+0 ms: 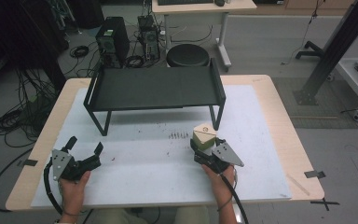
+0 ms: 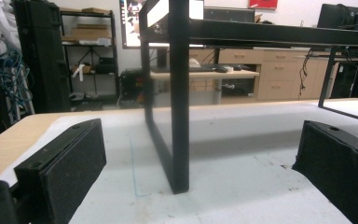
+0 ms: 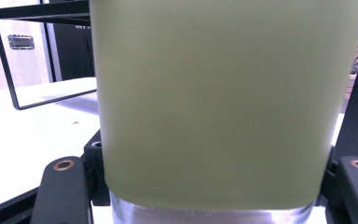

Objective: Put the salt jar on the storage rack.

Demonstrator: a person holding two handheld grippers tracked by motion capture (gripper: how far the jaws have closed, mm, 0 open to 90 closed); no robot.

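Observation:
My right gripper (image 1: 206, 145) is shut on a frosted green container (image 1: 205, 139) with a tan triangular lid, standing on the white mat just in front of the black rack's right leg. In the right gripper view the container (image 3: 214, 102) has a metal base and sits between my right gripper's (image 3: 212, 186) jaws. At the mat's front left rests my left gripper (image 1: 86, 143), open, with nothing between its fingers. The left gripper view has my left gripper (image 2: 203, 140) wide open, facing the rack's left leg (image 2: 179, 116).
A low black rack (image 1: 154, 88) spans the back of the white mat (image 1: 144, 163). A few small dark specks (image 1: 178, 136) lie on the mat before it. Beyond the table stand a round stool (image 1: 187, 55) and a computer tower (image 1: 113, 42).

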